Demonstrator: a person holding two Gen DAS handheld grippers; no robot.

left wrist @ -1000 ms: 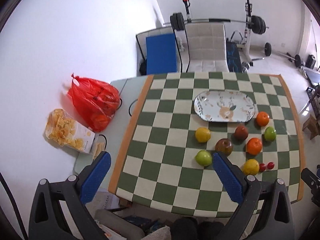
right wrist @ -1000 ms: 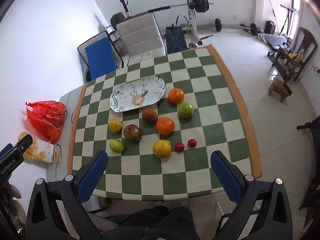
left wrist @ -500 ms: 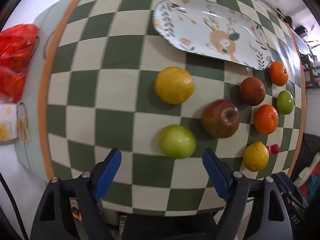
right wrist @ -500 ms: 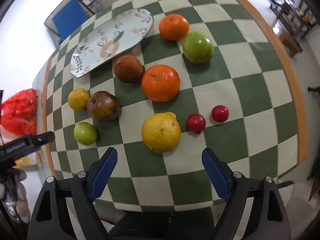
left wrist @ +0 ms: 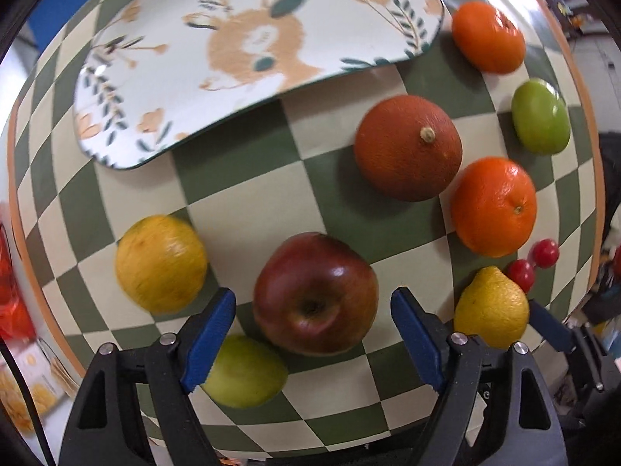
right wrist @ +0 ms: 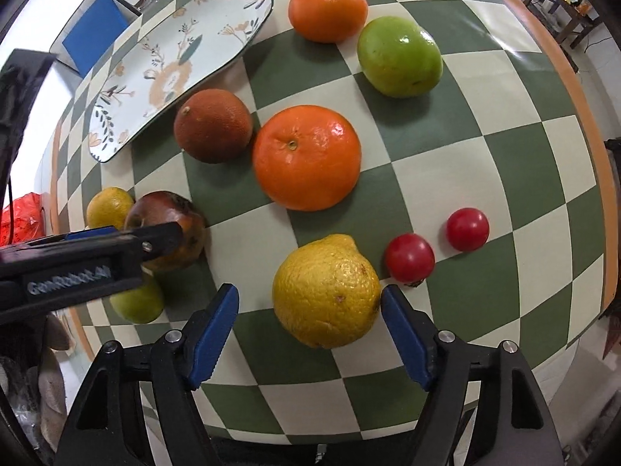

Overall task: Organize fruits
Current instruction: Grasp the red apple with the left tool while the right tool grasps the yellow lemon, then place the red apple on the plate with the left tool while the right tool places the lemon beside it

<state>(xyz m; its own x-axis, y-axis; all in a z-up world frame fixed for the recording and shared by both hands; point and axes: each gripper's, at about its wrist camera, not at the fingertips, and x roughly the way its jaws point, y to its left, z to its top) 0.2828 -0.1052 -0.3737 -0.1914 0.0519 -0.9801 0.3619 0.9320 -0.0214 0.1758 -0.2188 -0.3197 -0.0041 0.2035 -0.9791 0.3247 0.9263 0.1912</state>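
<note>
Several fruits lie on a green-and-cream checked table beside a white oval deer-print plate (left wrist: 248,50) that holds nothing. My left gripper (left wrist: 313,334) is open, its blue fingers on either side of a dark red apple (left wrist: 315,294), not touching it. My right gripper (right wrist: 308,330) is open around a yellow lemon (right wrist: 326,291); its right finger is very near the skin. The left gripper also shows in the right wrist view (right wrist: 89,260), in front of the apple (right wrist: 170,213). A green apple (left wrist: 244,372) lies partly under the left finger.
Around them lie a yellow orange (left wrist: 161,262), a brown-red fruit (left wrist: 407,147), two oranges (right wrist: 306,157) (right wrist: 328,9), a green apple (right wrist: 399,56) and two small red tomatoes (right wrist: 409,258) (right wrist: 467,229). The table's orange edge (right wrist: 582,89) runs on the right.
Both grippers have dropped much closer to the table. The left shifted right from the green apple to straddle the red apple; the right closed in on the lemon. Jaws stay open.
</note>
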